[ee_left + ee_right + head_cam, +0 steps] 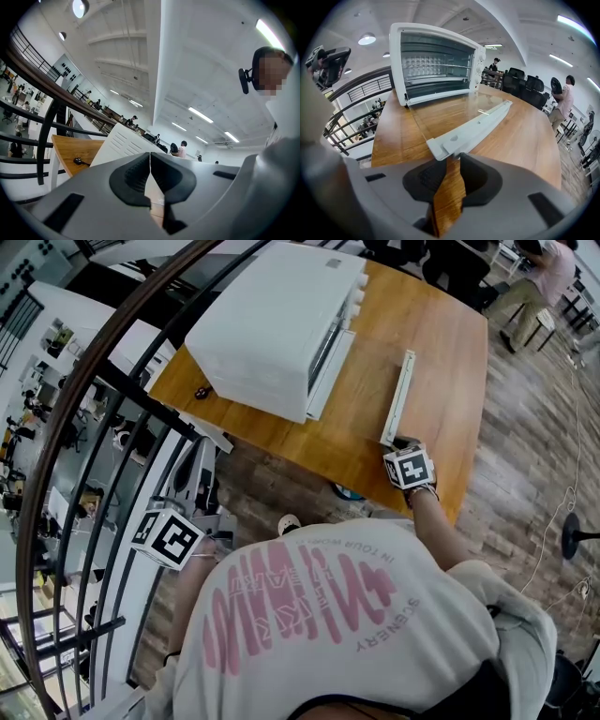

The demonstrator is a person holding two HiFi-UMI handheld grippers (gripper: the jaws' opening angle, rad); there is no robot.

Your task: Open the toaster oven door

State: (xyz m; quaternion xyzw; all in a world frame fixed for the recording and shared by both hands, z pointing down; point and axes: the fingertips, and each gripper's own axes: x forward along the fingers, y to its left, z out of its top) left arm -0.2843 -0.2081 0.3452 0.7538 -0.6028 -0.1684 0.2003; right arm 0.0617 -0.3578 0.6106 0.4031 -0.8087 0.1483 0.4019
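- A dark curved railing runs down my far left, beyond the edge of the table.
- My left gripper is off the table beside that railing. It points level toward the vented side wall of the oven. Its jaws are pressed together at the tips, with nothing between them.
- A small black object lies near the left corner of the wooden table, just beside the oven.
- The white toaster oven stands on the left part of the table, with its front facing right in the head view.
- Its door is already open. The glass pane is swung down from the oven's lower front edge and lies about flat over the table top. The wire rack shows inside.
- The handle, a long white bar, runs along the door's outer edge, well apart from the oven's mouth.
- My right gripper tilts down at the near end of that handle. Its jaws stand apart and bare table wood shows through the gap. The end of the handle sits right at the tips, but the pads are not pressing on it.
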